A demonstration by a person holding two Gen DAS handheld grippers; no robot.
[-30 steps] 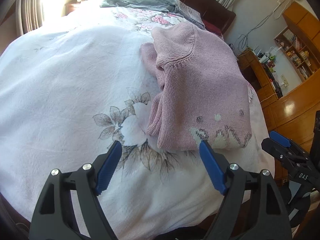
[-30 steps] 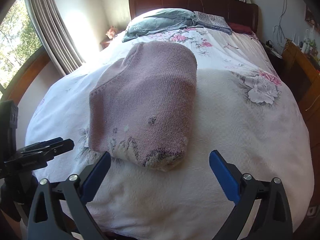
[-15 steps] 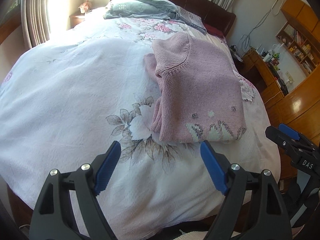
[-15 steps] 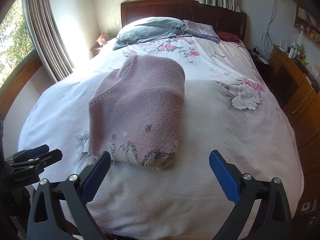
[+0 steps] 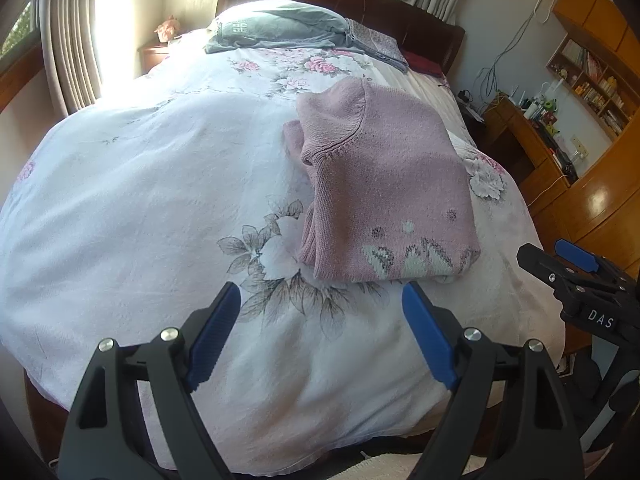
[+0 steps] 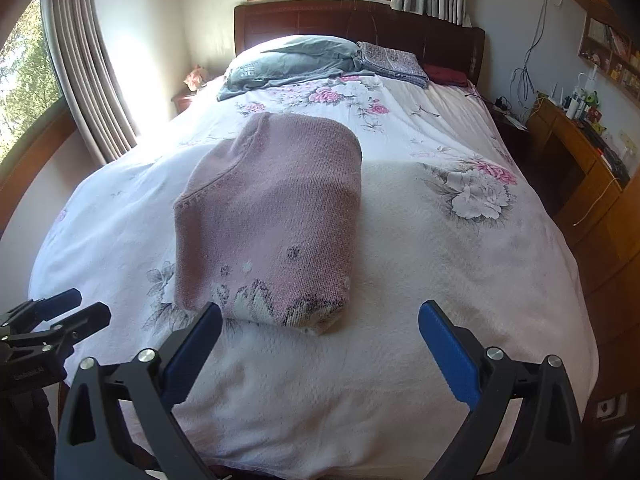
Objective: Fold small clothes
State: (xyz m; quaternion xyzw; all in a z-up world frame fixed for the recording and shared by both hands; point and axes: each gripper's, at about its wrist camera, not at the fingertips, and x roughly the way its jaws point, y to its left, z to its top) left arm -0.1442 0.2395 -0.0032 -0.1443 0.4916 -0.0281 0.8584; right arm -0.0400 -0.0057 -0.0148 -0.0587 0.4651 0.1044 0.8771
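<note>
Jaws further back, sweater (image 6: 268, 220) ahead, prob. clear.

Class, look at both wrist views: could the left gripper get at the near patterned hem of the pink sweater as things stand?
Probably yes. The left gripper is open and empty, and only bare floral bedspread lies between it and the pink sweater. The right gripper, also open, sits off to the side, not across that path.

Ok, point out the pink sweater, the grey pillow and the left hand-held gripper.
pink sweater (image 6: 276, 216), right wrist view, on the middle of its folded top face.
grey pillow (image 6: 292, 58), right wrist view, on its upper surface near the headboard.
left hand-held gripper (image 5: 320, 336), left wrist view, midway between its open blue fingertips.
</note>
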